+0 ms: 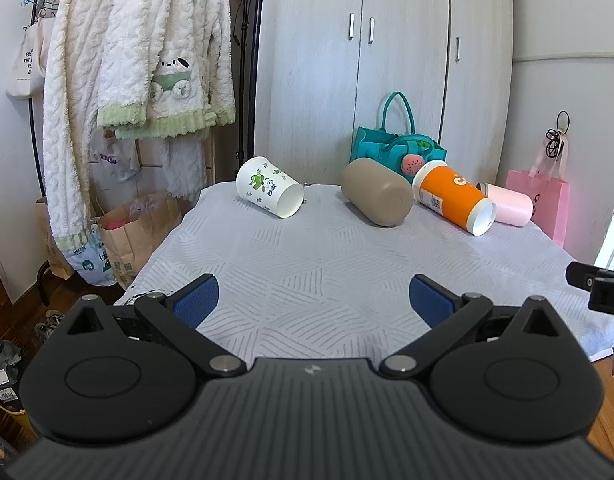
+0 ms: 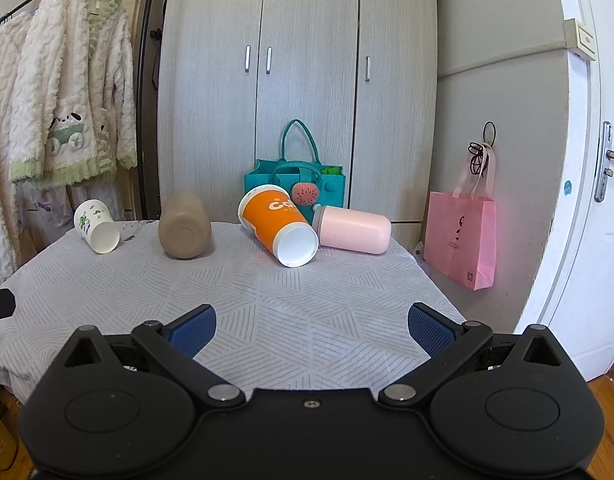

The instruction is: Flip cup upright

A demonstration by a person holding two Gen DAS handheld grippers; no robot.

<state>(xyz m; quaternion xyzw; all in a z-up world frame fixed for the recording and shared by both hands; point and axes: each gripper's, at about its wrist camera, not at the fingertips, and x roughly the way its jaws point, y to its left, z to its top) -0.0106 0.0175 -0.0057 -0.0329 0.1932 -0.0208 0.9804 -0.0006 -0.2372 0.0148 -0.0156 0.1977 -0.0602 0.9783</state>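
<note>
Several cups lie on their sides at the far edge of a table with a grey patterned cloth [image 1: 307,264]. From left to right: a white paper cup with green print [image 1: 269,192] [image 2: 96,226], a tan cup [image 1: 377,192] [image 2: 184,230], an orange paper cup [image 1: 453,198] [image 2: 277,224], and a pink cup [image 1: 509,203] [image 2: 353,230] that touches the orange one. My left gripper [image 1: 313,300] is open and empty over the near part of the table. My right gripper [image 2: 312,328] is open and empty, also near the front edge.
A teal felt bag [image 1: 395,148] [image 2: 295,184] stands behind the cups against the wardrobe. A pink paper bag [image 1: 541,200] [image 2: 461,240] hangs at the right. A clothes rack with fluffy robes [image 1: 127,80] and paper bags [image 1: 135,228] stands left of the table.
</note>
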